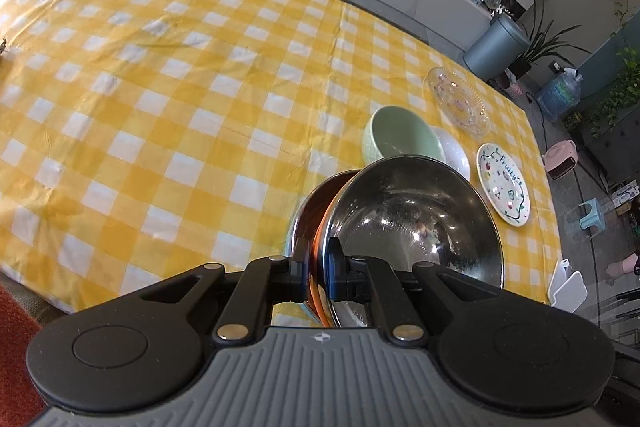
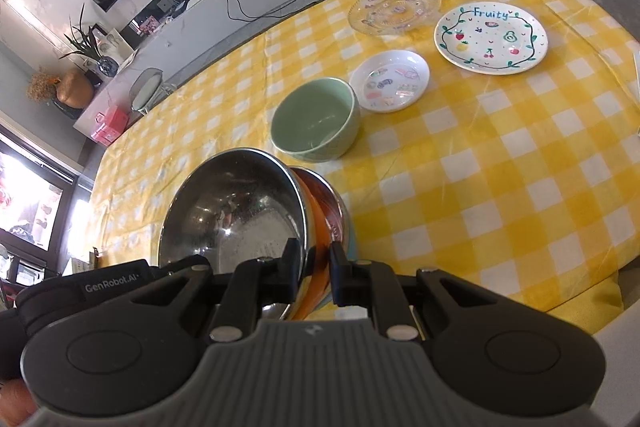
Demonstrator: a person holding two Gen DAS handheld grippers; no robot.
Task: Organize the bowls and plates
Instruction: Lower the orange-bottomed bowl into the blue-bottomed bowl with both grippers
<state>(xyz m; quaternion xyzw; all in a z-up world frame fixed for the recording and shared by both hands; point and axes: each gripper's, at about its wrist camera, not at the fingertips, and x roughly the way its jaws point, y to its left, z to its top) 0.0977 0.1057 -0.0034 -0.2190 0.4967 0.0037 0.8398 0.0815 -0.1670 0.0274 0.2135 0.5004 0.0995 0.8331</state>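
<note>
We have both grippers, left [image 1: 318,277] and right [image 2: 314,267], clamped on opposite rims of the nested steel bowls [image 1: 416,223], sharing the stack's weight above the table's [image 1: 160,87] near edge, short of the green bowl [image 2: 316,119].

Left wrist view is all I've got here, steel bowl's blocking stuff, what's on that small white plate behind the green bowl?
Observer: From the right wrist, the small white plate shows little colourful printed pictures; no food on it.
Operator: Does it touch the green bowl?
Observer: The green bowl sits right beside it; whether the rims touch, I cannot tell.
Operator: Is the other gripper on my bowls too?
Observer: Yes, the right gripper is shut on the rims of the steel bowl and the orange-lined bowl nested under it.
</note>
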